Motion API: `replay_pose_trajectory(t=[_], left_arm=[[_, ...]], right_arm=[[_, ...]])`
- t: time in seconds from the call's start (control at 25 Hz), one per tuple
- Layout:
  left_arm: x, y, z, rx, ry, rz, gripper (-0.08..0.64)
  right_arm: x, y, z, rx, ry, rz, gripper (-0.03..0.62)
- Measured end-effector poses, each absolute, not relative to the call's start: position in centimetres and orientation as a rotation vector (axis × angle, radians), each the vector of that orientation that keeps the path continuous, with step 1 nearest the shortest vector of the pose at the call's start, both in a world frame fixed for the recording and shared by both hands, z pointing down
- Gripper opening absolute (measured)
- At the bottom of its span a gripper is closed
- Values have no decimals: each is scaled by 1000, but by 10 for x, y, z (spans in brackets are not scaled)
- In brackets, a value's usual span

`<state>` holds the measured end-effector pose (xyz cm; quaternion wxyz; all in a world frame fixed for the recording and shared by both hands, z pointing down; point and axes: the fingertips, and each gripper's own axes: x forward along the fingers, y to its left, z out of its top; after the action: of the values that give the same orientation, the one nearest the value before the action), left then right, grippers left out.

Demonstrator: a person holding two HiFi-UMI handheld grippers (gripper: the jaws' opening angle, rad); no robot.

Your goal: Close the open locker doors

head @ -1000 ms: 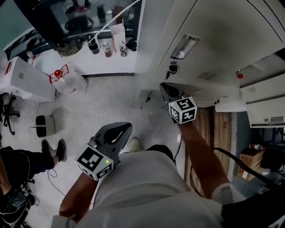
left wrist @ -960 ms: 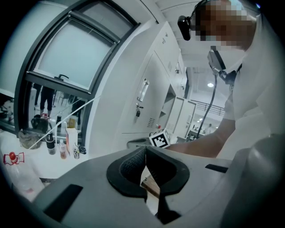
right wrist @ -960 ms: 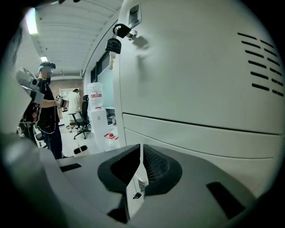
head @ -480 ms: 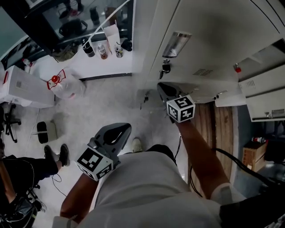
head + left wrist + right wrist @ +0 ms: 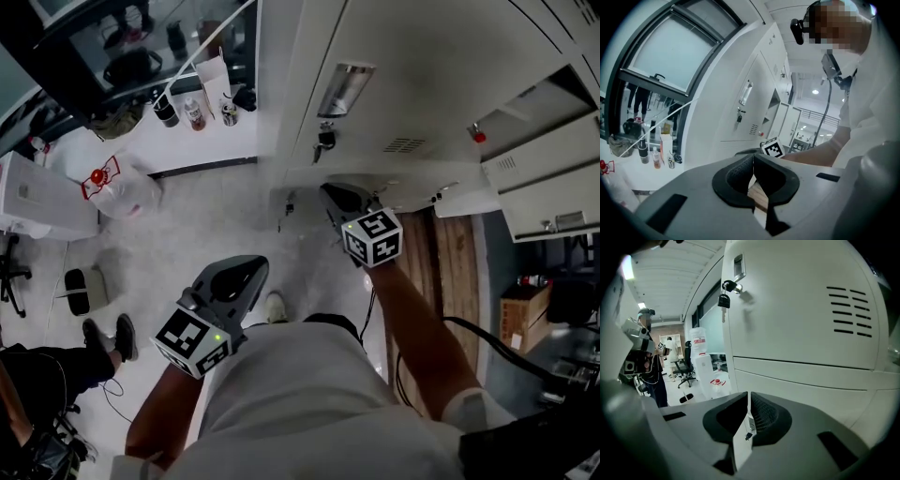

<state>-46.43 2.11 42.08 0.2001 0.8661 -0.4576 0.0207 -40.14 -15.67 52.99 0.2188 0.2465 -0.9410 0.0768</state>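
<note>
Jaws of the right hand-held gripper (image 5: pixel 749 401) pinch the thin edge of the open lower locker door (image 5: pixel 740 451), probably to swing it shut, while the left hand-held gripper (image 5: pixel 753 165) waits at the waist, closed and empty.

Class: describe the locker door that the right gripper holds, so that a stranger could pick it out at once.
Start at the white lockers. Below the big door with vent slits, a thin white door juts out edge-on. It alone sits pinched in the right gripper.
</note>
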Motion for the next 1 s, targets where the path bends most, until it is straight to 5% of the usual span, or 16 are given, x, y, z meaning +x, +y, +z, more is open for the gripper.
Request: replay_pose_trajectory(t=[0.6,1.0], left_arm=[[-356,14,433,2538,-913,75,12],[-234,-14,421,2617,-818,145,12]], right_arm=[[-279,-50,480,704,-2539,297,23],[-131,-54,427,846,-2647,276,25]])
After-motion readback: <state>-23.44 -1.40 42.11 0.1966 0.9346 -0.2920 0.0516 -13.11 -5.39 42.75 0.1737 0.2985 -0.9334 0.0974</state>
